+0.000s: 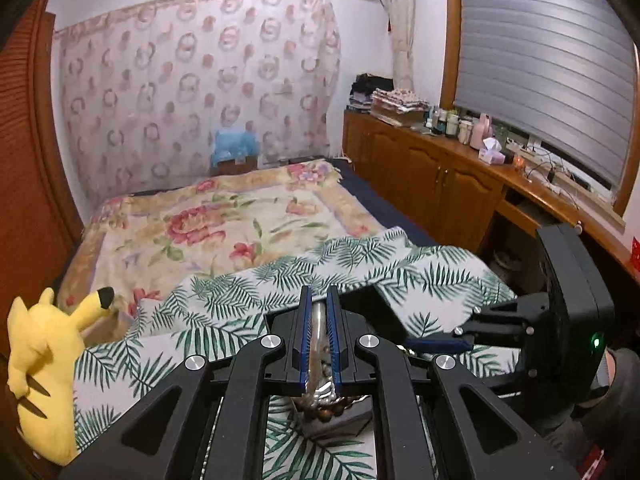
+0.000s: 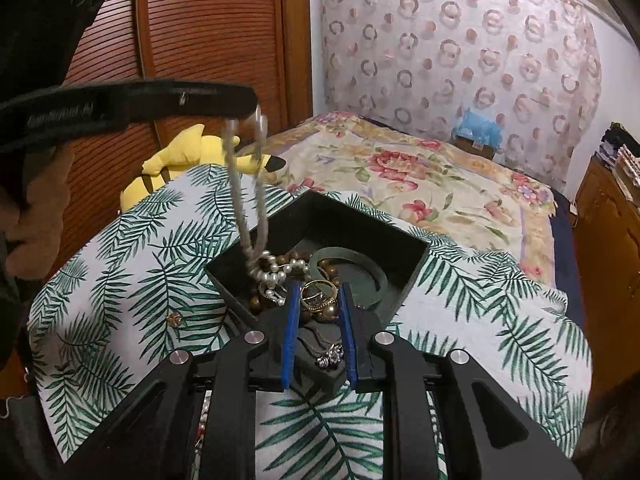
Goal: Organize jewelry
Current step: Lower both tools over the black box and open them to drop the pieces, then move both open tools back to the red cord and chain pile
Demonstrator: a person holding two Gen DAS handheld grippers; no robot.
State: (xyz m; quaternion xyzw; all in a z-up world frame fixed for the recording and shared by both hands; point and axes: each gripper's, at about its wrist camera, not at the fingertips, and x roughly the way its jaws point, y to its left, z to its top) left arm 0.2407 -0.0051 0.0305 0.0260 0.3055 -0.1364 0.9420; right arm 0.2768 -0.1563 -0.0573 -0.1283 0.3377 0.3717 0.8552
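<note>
A dark open jewelry box sits on a fern-print cloth. It holds a pearl strand, brown beads, gold rings and a green bangle. My left gripper is shut on a silver chain necklace; in the right wrist view its finger holds the chain high, with the lower end hanging into the box. My right gripper is partly open at the box's near edge, its fingers either side of the gold rings. A small gold earring lies on the cloth to the left.
A yellow plush toy sits at the cloth's left edge, also in the right wrist view. A floral bedspread lies behind. A wooden cabinet with bottles stands to the right. Pearls lie under my right gripper.
</note>
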